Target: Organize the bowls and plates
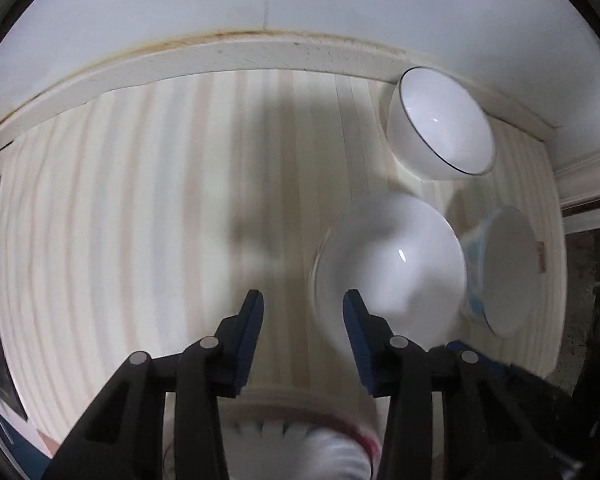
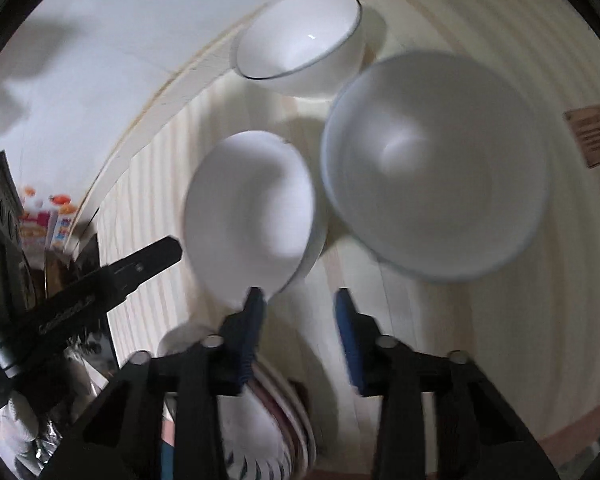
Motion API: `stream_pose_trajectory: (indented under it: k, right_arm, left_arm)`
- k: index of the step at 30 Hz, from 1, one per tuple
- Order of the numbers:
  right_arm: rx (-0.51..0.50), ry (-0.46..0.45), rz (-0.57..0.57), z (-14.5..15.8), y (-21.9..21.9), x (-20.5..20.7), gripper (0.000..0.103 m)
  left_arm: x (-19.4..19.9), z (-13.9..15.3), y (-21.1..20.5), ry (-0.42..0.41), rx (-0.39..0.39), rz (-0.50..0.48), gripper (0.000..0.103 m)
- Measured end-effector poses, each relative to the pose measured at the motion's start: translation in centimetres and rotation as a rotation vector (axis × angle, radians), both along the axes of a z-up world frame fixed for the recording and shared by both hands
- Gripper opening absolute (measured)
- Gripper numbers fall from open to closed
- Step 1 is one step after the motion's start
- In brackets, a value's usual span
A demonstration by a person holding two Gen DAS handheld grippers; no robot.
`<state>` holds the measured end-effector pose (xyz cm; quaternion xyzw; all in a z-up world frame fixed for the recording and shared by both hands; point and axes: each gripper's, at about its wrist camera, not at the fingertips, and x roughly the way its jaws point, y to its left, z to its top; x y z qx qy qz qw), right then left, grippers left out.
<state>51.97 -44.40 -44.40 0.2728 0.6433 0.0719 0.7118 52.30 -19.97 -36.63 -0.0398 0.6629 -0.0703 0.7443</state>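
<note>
Over the striped table (image 1: 140, 208), my left gripper (image 1: 303, 300) and right gripper (image 2: 298, 296) hang parted, pinching nothing; only the right view shows a brown label (image 2: 590, 136).

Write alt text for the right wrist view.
The right gripper hangs open and empty above a pale striped table, pointing at three white bowls: a blurred small bowl, a larger bowl beside it, and a dark-rimmed bowl farther off by the wall. The left gripper enters at left.

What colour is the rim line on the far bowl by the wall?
A thin dark line on the white far bowl, clearest in the left wrist view.
</note>
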Motion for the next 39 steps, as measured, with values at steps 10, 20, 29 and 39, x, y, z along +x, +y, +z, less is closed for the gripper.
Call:
stream_pose_trajectory:
  k: [10, 20, 29, 39]
  right_arm:
    - [-0.056, -0.016, 0.021, -2.2, 1.9, 2.6, 0.021]
    - [-0.067, -0.069, 0.115, 1.2, 2.2, -1.2, 0.020]
    - [-0.088, -0.082, 0.138, 4.3, -0.6, -7.5, 0.020]
    - [-0.119, -0.042, 0.118, 2.5, -4.8, -12.1, 0.020]
  left_arm:
    - [1.0, -1.8, -1.6, -0.002, 0.040, -0.069, 0.016]
    - [-6.0, 2.4, -1.2, -0.048, 0.033, -0.089, 0.016]
    - [-12.6, 5.6, -4.2, -0.079, -0.011, -0.151, 0.016]
    - [-14.5, 2.8, -9.0, -0.016, -0.021, -0.237, 0.016]
